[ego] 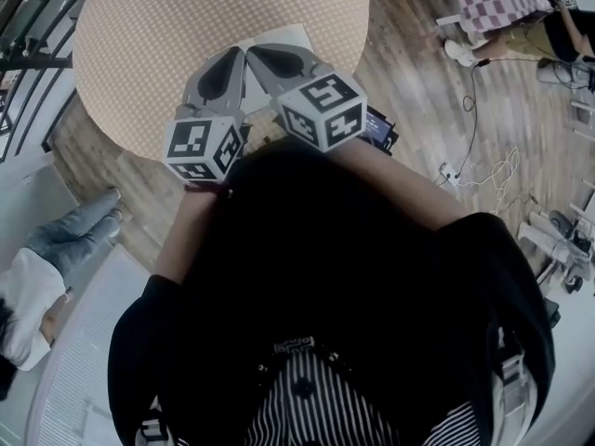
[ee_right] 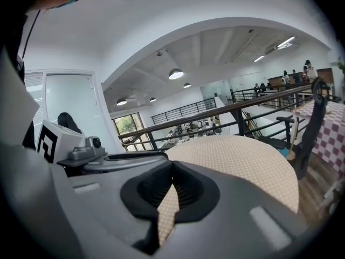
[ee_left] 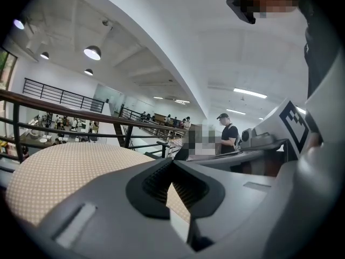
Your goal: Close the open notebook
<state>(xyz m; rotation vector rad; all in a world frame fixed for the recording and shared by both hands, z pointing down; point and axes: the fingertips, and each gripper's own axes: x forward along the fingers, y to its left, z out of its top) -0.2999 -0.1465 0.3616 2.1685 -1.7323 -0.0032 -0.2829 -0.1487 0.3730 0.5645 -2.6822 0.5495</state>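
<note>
Approach stage. Left gripper (ee_left: 172, 162) and right gripper (ee_right: 171, 163), both closed and empty, hover above the notebook (ego: 293, 37) by the bench's (ego: 149, 54) near edge. Next move, as judged: lift one cover across.

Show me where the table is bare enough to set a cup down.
The table is bare across its far half, beyond the notebook, and on its left, between rim and notebook. The near side is crowded: the left gripper and right gripper, both shut, hang over the notebook there.
</note>
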